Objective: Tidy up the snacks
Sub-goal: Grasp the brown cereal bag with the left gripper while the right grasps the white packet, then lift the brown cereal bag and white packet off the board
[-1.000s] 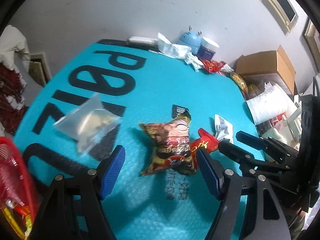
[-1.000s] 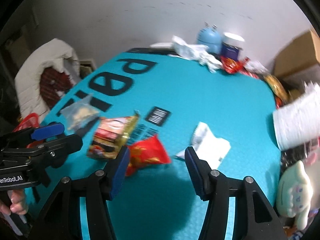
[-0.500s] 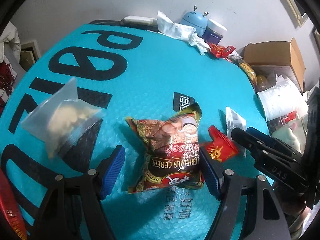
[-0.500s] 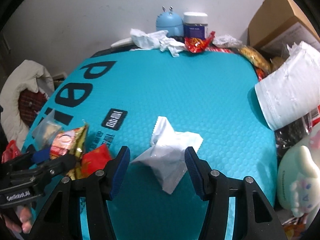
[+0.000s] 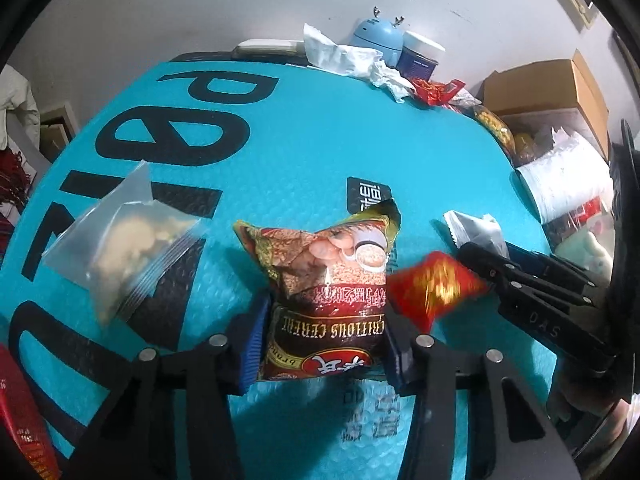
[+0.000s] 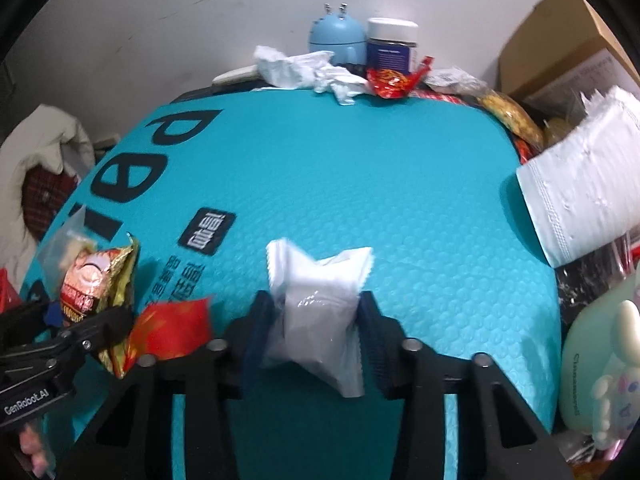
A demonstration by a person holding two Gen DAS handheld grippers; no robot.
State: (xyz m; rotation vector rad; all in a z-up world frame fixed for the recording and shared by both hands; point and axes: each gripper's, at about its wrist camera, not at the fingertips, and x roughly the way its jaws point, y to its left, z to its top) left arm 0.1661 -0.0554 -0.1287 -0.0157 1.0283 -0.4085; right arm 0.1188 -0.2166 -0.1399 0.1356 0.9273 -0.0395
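Snack packets lie scattered on a teal bubble-textured mat [image 5: 304, 152] printed with big black letters. Nearest the middle of the mat, a crinkled foil cereal packet [image 5: 328, 280], brown and gold with a red lower band, sits between the blue ribbed pads of the left gripper [image 5: 322, 344], whose jaws have just been closing and now press its lower sides; its bottom edge is hidden behind the black fingers. Just to the right of the cereal packet lies a small red packet [image 5: 434, 286] with gold print, too blurred to read. Further right, a white glossy sachet [image 6: 320, 304] with serrated ends is pinched at its waist by the right gripper [image 6: 318, 320], which has also just been closing; the sachet bulges above and below the pads. Left of the cereal packet rests a clear zip bag [image 5: 120, 248] of pale, lumpy pieces, hard to identify. At the mat's far edge stand crumpled white tissue [image 6: 304, 68], a rounded blue gadget [image 6: 338, 38] and a white-lidded jar [image 6: 392, 44]. A cardboard box [image 5: 548, 92] is cut off at the right.
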